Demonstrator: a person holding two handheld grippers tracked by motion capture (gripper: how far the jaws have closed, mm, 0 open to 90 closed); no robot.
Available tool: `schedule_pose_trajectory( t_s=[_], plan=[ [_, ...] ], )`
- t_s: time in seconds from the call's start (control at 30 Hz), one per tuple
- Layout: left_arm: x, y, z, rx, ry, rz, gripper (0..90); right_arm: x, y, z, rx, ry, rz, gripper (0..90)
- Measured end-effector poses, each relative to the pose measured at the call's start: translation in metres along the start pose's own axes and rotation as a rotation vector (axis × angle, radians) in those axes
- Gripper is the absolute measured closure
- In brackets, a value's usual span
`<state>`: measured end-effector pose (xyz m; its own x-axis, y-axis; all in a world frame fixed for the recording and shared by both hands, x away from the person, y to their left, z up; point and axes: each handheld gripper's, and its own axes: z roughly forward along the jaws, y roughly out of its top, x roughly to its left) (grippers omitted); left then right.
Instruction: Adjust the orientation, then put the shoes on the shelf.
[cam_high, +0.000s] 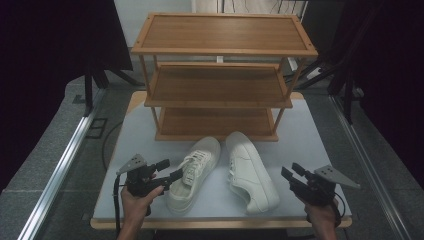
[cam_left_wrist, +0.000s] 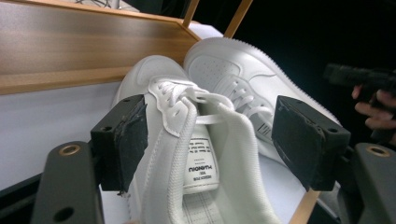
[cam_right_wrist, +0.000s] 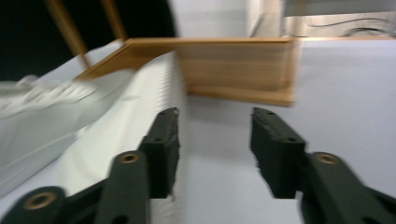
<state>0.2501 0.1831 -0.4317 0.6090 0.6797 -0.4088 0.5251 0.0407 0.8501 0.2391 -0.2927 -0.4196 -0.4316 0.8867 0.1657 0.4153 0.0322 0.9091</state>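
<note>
**White sneakers, pair, before wooden rack**

Left gripper (cam_high: 172, 176): jaws spread wide around the heel of the left sneaker (cam_high: 194, 172), pads clear of it. Right gripper (cam_high: 288, 176): open, empty, at 3 o'clock of the right sneaker (cam_high: 250, 170). Three-tier shoe rack (cam_high: 220, 75) at 12 o'clock on the table (cam_high: 300, 140).

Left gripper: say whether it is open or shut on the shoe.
Open. In the left gripper view, the left gripper straddles the left shoe's heel opening, with gaps between both pads and the shoe.
</note>
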Motion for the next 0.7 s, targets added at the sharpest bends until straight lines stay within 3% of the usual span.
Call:
schedule_pose_trajectory(
  t_s=[0.17,0.3,0.4,0.57,0.7],
  plan=[
    [-0.004,0.001,-0.007,-0.024,-0.001,-0.005,27.2,0.024,0.001,0.007,0.046,0.066,-0.07,69.1],
    [-0.003,0.007,-0.013,-0.062,-0.005,-0.02,27.4,0.036,0.003,0.007,0.061,0.104,-0.132,71.5],
    [-0.004,0.01,-0.016,-0.085,-0.01,-0.022,27.8,0.041,0.004,0.004,0.061,0.125,-0.143,71.0],
    [-0.003,0.009,-0.013,-0.069,-0.019,-0.026,27.9,0.045,0.004,0.002,0.079,0.156,-0.164,73.9],
    [-0.003,0.008,-0.012,-0.062,-0.014,-0.029,27.9,0.054,0.002,0.005,0.11,0.182,-0.188,84.9]
  ],
)
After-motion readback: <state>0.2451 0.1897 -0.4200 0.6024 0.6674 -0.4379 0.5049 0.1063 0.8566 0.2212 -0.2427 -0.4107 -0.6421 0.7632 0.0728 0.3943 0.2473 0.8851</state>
